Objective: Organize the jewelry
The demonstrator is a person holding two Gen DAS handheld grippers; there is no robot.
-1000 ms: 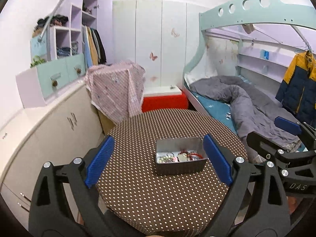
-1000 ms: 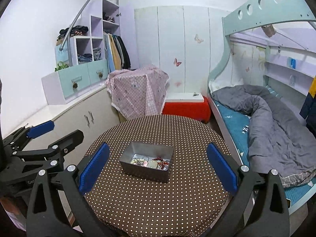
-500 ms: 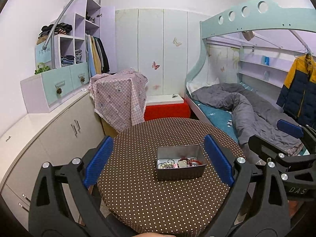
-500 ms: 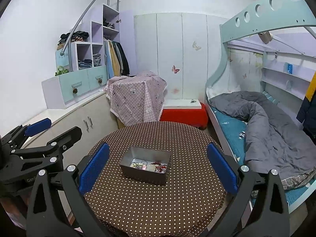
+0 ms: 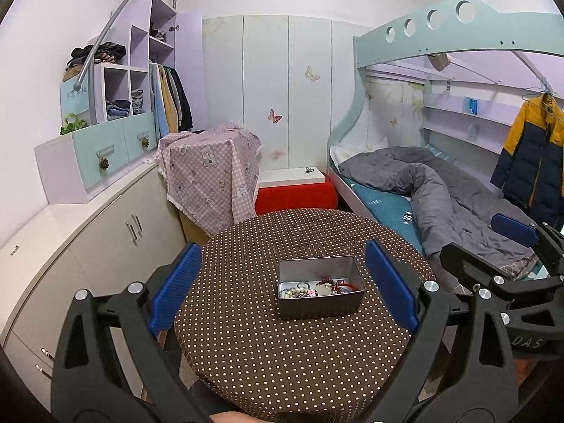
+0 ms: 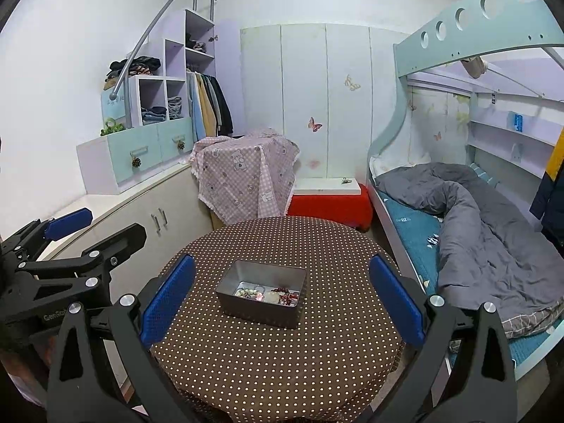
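Observation:
A grey metal tin [image 5: 320, 305] [image 6: 261, 312] stands on the round table with a brown dotted cloth [image 5: 292, 352] [image 6: 282, 359]. Inside lie mixed beads, bracelets and a red string, heaped together [image 5: 317, 288] [image 6: 269, 295]. My left gripper [image 5: 282, 289] hangs open above the near side of the table, with nothing between its blue pads [image 5: 174, 287]. My right gripper [image 6: 282, 299] is open and empty too, at about the same height. Each gripper shows at the edge of the other's view: the right gripper [image 5: 507, 246] and the left gripper [image 6: 81, 232].
White cabinets [image 5: 116, 232] run along the left wall under shelves with clothes. A pink checked cloth [image 5: 211, 172] covers something behind the table, beside a red box [image 5: 294, 195]. A bunk bed with a grey duvet [image 5: 440, 190] fills the right side; a yellow and navy jacket [image 5: 532, 155] hangs there.
Both grippers have drawn back and risen from the table; the tin looks smaller and farther away. Both stay open and empty.

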